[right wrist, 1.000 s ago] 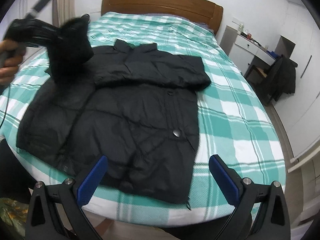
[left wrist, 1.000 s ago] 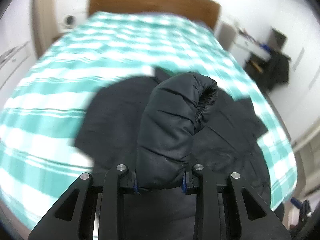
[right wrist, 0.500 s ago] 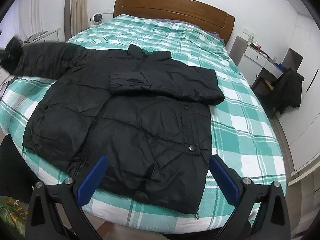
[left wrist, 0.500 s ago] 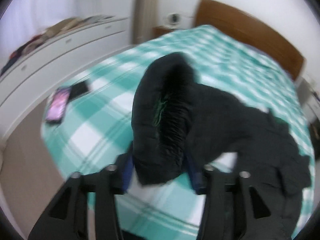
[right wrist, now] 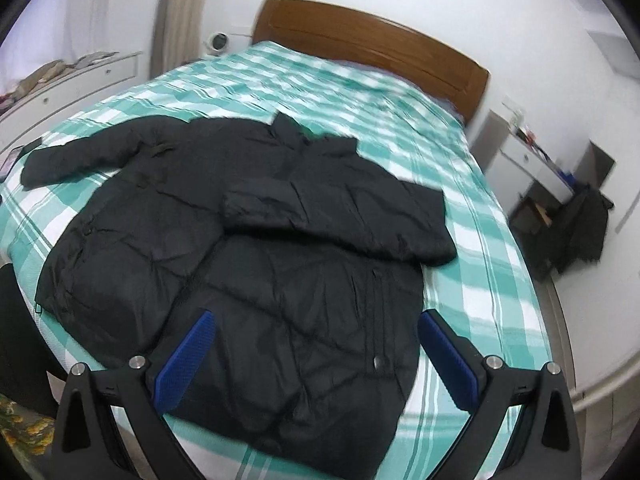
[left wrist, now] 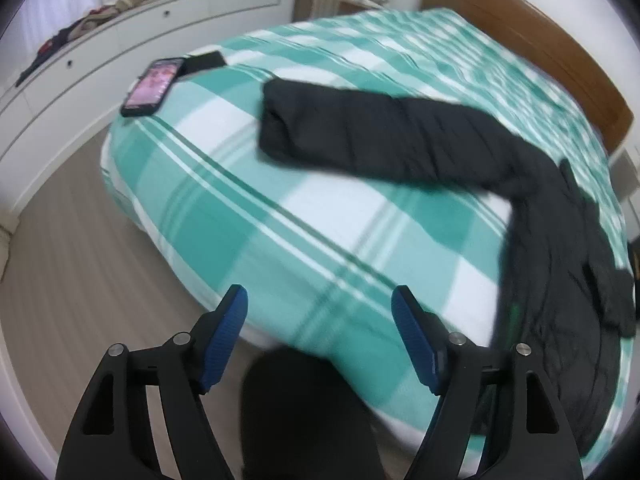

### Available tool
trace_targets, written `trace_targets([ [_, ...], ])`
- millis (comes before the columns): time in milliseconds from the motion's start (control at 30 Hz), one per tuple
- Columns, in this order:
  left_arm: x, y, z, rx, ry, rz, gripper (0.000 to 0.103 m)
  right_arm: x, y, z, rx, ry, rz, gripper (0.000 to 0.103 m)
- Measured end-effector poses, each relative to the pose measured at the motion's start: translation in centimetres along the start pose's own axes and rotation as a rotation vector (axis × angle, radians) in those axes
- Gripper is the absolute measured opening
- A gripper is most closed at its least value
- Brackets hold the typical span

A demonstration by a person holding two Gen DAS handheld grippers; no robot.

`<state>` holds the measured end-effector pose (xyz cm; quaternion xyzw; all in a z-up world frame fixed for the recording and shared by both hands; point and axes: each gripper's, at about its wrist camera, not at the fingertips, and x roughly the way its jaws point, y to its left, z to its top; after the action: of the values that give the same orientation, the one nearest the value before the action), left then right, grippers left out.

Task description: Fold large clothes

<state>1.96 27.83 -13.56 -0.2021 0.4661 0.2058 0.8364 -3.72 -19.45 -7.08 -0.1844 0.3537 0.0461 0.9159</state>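
Item: black jacket (right wrist: 248,248) on bed (right wrist: 480,240), one sleeve (left wrist: 380,140) outstretched; our left gripper (left wrist: 320,312), jaws just opening, and right gripper (right wrist: 316,340) spread, empty; we re-pinch the cuff squarely.

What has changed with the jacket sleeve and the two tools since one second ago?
The left tool carried the sleeve outward, its jaws have just been opening, and it let go; the sleeve now lies stretched on the bed. The right tool stayed open and empty; the other sleeve stayed folded across the jacket.
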Motion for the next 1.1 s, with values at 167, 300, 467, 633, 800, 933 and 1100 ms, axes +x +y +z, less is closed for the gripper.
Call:
trace_targets([
  [167,-0.6,-2.6,-1.0,0.045,-0.006,-0.044,0.08,3.4,0.3,2.2,-0.164,-0.092,0.069,0.103],
  [300,-1.0,-4.7,-1.1,0.071,-0.011,-0.079,0.08,7.5,3.0,3.8,-0.334,-0.093,0.118,0.103],
  [467,-0.9,-6.2,-1.5,0.082,0.007,-0.103,0.08,13.6,6.6,4.9,-0.513,-0.065,0.071,0.103],
  [633,-0.7,-6.1,-2.4,0.098,0.019,-0.087,0.081,18.3,4.8,5.9,-0.366,0.06,0.194,0.091],
  [800,0.7,-5.3,-2.8,0.069,0.058,-0.074,0.081,14.6,-1.1,6.5,-0.038,0.009,0.25,0.014],
  [933,0.5,-5.6,-2.7,0.05,0.058,-0.097,0.081,8.2,-8.2,6.9,0.17,-0.141,0.199,0.008],
  [1100,-0.2,-7.6,-2.8,0.095,0.048,-0.115,0.081,-0.5,-19.6,4.9,0.413,-0.329,0.011,0.004],
])
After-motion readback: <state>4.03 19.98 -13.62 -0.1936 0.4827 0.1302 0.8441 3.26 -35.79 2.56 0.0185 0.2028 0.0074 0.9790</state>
